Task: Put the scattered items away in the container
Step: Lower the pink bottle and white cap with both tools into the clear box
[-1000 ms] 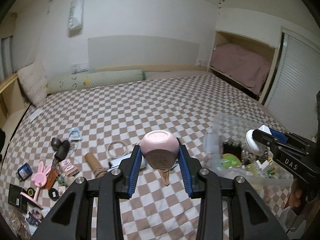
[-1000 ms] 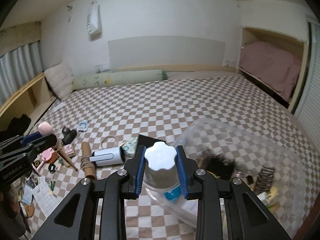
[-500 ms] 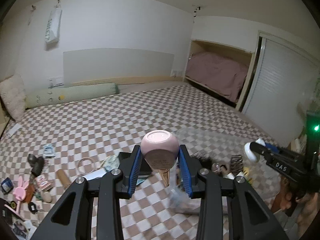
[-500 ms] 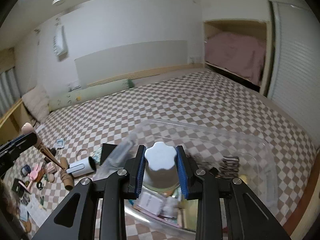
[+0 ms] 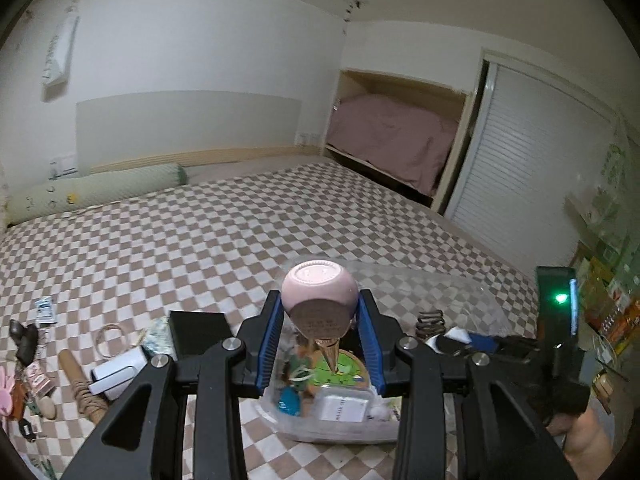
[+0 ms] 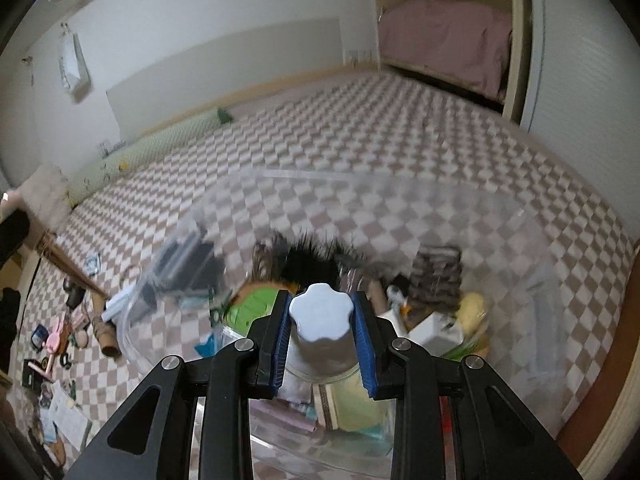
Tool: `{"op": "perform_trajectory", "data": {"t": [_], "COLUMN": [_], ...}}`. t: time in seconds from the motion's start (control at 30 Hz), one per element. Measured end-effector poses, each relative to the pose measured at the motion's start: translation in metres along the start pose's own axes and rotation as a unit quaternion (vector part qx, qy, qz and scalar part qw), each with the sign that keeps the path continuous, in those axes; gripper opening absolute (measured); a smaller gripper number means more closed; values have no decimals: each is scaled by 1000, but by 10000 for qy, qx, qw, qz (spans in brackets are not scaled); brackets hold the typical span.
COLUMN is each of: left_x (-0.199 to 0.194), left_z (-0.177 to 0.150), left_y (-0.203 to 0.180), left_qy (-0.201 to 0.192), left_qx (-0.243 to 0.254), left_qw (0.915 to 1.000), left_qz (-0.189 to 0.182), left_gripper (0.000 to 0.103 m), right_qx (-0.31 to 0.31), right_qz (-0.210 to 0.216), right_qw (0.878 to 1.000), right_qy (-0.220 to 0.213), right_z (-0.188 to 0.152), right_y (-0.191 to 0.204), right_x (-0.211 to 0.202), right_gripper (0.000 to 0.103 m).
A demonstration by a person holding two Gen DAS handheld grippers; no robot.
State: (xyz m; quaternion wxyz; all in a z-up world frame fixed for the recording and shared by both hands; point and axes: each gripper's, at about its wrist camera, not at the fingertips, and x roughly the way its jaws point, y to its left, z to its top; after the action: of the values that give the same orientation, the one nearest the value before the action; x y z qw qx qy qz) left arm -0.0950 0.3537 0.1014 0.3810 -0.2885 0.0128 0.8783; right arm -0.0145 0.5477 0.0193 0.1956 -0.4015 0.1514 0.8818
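My left gripper (image 5: 319, 322) is shut on a pink round-headed tool (image 5: 319, 294) with a wooden handle, held above the clear plastic container (image 5: 472, 300). The container holds several items, among them a green disc (image 5: 344, 372). My right gripper (image 6: 321, 320) is shut on a white-capped bottle (image 6: 321, 314), held over the same container (image 6: 532, 272), close to the items inside. Scattered items lie on the checkered bed at the left: a white roller (image 5: 116, 372), a black box (image 5: 198, 330), a twine spool (image 5: 80, 380).
The bed's right edge (image 6: 624, 300) runs beside the container. A green bolster (image 5: 96, 192) lies at the far wall. The right gripper's body with a green light (image 5: 560, 320) shows at the right of the left wrist view. More small items (image 6: 52, 340) lie at the left.
Both grippers have moved right, from the scattered pile to over the container, each still holding its object. The right gripper has come lower over the container.
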Motion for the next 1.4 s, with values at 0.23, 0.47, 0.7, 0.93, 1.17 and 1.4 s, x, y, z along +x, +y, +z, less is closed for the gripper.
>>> {"op": "perform_trajectory", "data": {"t": [0.23,0.47,0.7,0.93,1.17,1.4], "left_x": [41,74,92,103,122,131], "left_z": [-14,-26,-33,-34,-41,-47], "left_y": [-17,-26,-35,-37,-38,-39], "left_qy": [337,595,727,768,961,1099], "left_qx": [217,254,337,314,288,301], "left_qw": [9992,9977,9965,9962,9947,9932], "left_qz": [-55,-189,-252,-273,-239,-254], "left_gripper": [37,37,37,37,37,37], "right_qx": [-191,-102,-157,-159,1,-197], "right_qz": [-179,-70,-125,-336,-176,-207], "right_qw": [9986,9967,9957,9952,9955,9956], "right_qy": [449,808,907,909,927,898], "right_z": [-11,-19,-21,-20,-20,-21], "right_y": [4,1,5,1,-7,0], "right_x": [25,43,52,54,51,48], "right_gripper": [30,30,30,30,66,73]}}
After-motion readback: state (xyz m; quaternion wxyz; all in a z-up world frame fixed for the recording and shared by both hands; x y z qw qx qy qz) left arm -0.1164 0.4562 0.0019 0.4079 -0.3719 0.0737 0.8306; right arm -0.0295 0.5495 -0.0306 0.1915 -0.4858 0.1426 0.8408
